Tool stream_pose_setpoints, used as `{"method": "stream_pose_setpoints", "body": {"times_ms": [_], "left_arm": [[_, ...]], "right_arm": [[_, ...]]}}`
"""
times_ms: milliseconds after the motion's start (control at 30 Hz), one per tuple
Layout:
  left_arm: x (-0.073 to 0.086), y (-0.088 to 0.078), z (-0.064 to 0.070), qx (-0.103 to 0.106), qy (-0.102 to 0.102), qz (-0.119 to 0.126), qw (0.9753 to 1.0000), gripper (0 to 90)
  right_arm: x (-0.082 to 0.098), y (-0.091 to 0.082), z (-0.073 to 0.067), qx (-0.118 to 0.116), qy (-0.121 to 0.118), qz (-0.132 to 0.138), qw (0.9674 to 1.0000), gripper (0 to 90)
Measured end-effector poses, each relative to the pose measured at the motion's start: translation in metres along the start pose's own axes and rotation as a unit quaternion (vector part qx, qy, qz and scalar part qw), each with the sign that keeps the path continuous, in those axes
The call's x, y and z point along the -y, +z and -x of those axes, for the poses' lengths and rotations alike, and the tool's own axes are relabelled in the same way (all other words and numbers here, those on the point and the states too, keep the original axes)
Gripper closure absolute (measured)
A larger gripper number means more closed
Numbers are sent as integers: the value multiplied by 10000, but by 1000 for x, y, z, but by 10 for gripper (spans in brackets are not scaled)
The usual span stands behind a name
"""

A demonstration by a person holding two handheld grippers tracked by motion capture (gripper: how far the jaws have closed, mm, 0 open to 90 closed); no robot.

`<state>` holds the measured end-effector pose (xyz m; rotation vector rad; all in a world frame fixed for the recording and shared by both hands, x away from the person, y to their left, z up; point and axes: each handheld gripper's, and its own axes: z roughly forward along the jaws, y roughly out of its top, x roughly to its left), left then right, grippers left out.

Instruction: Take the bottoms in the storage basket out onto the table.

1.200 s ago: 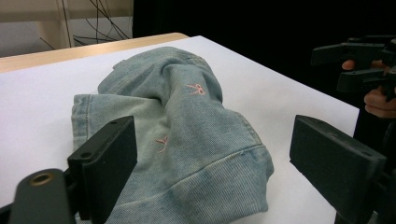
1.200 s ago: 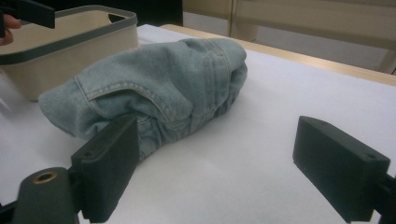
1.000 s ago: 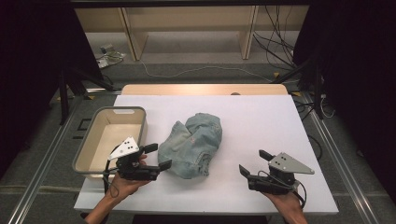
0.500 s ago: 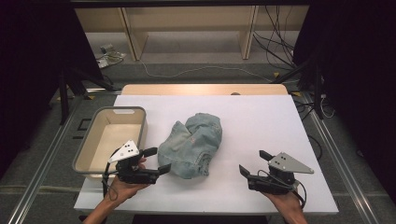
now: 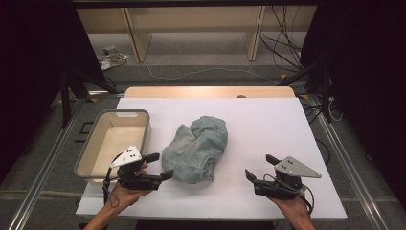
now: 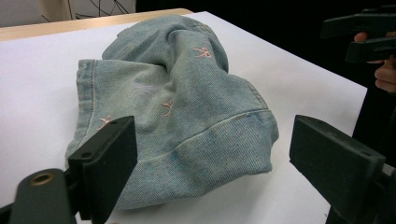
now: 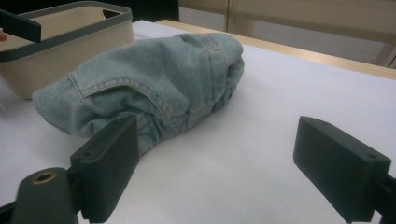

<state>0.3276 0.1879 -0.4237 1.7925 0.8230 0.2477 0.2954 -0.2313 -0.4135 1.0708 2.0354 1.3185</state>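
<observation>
The denim garment lies crumpled in a heap near the middle of the white table, a little toward the near edge and the left side, so its cut, its openings and most of its seams are folded under and cannot be read; what kind of garment it is stays unclear. In the left gripper view small pink stitched marks dot the cloth, too small to make out well. The heap's long axis runs slantwise, from its lower end near the table's near-left part up toward the far-right, with the rounded bulk at the far end. Beside it, just to the left, stands a beige bin along the left edge; its inside bottom is partly hidden by its wall. The left tongs hover close to the garment's near-left end, jaws spread wide with nothing between them and not touching the cloth. The right tongs sit near the near-right part of the table, well apart from the garment, jaws likewise wide and empty.
</observation>
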Motion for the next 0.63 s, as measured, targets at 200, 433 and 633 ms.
{"method": "stream_pose_setpoints", "body": {"times_ms": [200,433,633], "left_arm": [[-1,-1,-2,-37,-32,45,10000,148],[-2,-1,-1,-28,-37,73,10000,148],[-2,-1,-2,-42,-26,71,10000,148]], "right_arm": [[0,0,0,2,5,0,10000,156],[0,0,0,7,-6,24,10000,156],[0,0,0,13,-2,30,10000,156]]}}
